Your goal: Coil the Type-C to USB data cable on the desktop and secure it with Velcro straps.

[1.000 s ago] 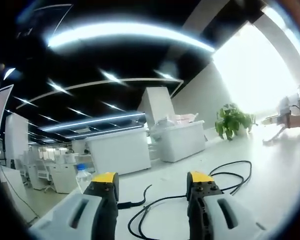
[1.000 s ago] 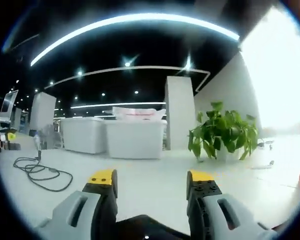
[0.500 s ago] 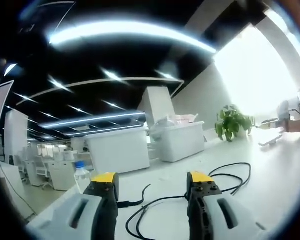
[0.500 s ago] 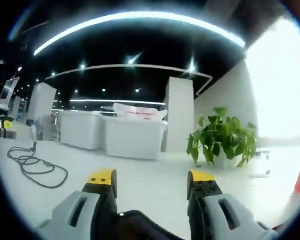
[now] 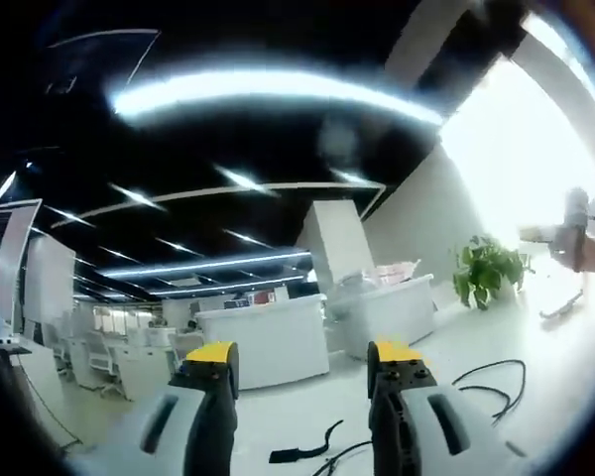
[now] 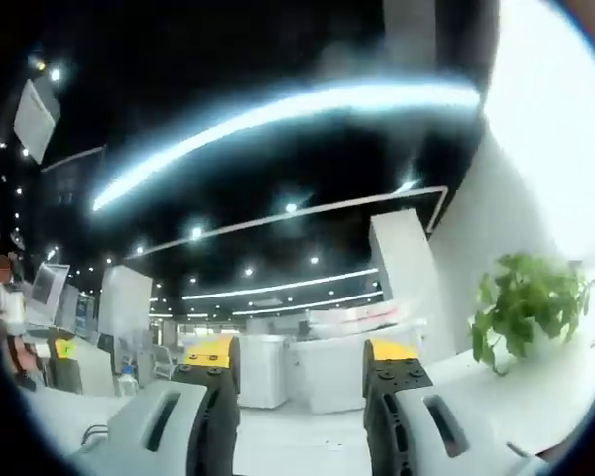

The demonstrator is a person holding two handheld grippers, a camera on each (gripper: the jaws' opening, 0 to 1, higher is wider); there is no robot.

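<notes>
Both your left claw [image 5: 302,362] and right claw [image 6: 293,357] are spread, empty and aimed above the cable [image 5: 476,382], so reaching down blind risks scattering its loops across the table [image 5: 535,337].

The left gripper [image 5: 302,372] has 2 matt grey plastic jaws with yellow tips and black inner faces; the right gripper [image 6: 299,367] looks the same. The desk [image 5: 565,347] is smooth, white and slightly glossy. On it, beside the left gripper, the cable [image 5: 491,382] is black, thin and rubbery-looking. The ceiling [image 6: 228,238] is dark and matt.
</notes>
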